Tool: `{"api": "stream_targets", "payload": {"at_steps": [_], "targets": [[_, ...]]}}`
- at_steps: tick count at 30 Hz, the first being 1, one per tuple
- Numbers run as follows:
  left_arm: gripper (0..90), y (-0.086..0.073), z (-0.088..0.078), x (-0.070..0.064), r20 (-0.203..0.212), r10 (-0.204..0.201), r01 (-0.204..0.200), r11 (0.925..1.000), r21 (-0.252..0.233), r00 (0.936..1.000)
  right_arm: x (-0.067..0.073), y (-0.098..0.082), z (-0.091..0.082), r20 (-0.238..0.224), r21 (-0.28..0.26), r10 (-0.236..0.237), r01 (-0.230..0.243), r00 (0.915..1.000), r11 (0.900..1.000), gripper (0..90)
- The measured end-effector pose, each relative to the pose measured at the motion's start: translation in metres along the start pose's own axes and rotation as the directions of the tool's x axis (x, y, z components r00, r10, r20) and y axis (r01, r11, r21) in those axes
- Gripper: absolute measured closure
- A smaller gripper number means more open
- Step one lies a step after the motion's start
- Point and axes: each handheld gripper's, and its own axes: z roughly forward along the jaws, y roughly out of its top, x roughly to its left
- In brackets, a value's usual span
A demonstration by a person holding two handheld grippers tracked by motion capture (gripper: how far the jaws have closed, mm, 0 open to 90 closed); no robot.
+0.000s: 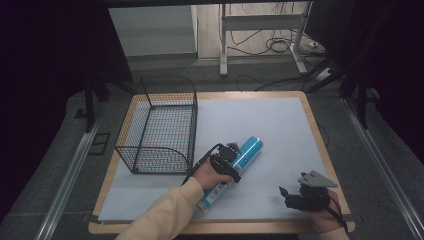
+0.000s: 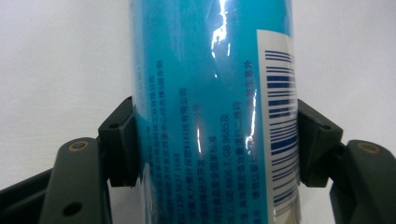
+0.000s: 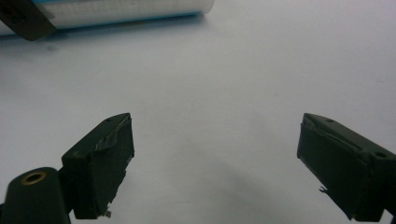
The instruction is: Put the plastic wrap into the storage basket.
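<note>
A blue cylindrical can [image 1: 240, 162] lies on its side on the white mat, slanting from the front centre toward the back right. My left gripper [image 1: 231, 159] reaches over its middle and is shut on it. In the left gripper view both black pads [image 2: 122, 142] press against the sides of the blue can [image 2: 210, 107], whose label carries small print and a barcode. My right gripper [image 1: 290, 196] rests near the front right of the mat, open, with only bare mat between its jaws [image 3: 215, 163]. The can's end [image 3: 116, 11] shows at the top of the right gripper view.
A black wire basket [image 1: 160, 127] stands at the left of the table, just left of the can. The white mat [image 1: 270, 120] covers a wooden table [image 1: 320, 150]. Desk legs and cables lie on the floor beyond the far edge.
</note>
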Motion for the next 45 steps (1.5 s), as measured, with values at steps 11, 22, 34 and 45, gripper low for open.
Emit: {"api": "stream_targets", "payload": {"at_steps": [11, 22, 34, 45], "targets": [[31.0, 0.003, -0.008, 0.004, 0.016, 0.011, -0.012, 0.9999, 0.003, 0.9998, -0.001, 0.000, -0.001, 0.003, -0.002, 0.003, -0.003, 1.0000, 1.000, 11.1], [31.1, 0.002, -0.013, 0.004, 0.031, 0.022, -0.021, 0.9996, -0.017, 0.9993, -0.001, 0.000, -0.002, 0.003, -0.006, 0.009, -0.009, 1.0000, 1.000, 11.1], [31.1, 0.005, -0.028, 0.001, 0.026, 0.049, -0.048, 0.9976, -0.049, 0.9984, -0.001, 0.000, -0.002, 0.005, -0.006, 0.010, -0.010, 0.9999, 1.000, 11.1], [31.1, 0.004, -0.041, -0.003, -0.009, 0.076, -0.076, 0.9937, -0.082, 0.9971, -0.002, 0.000, -0.002, 0.007, -0.006, 0.010, -0.010, 0.9999, 1.000, 11.2]]}}
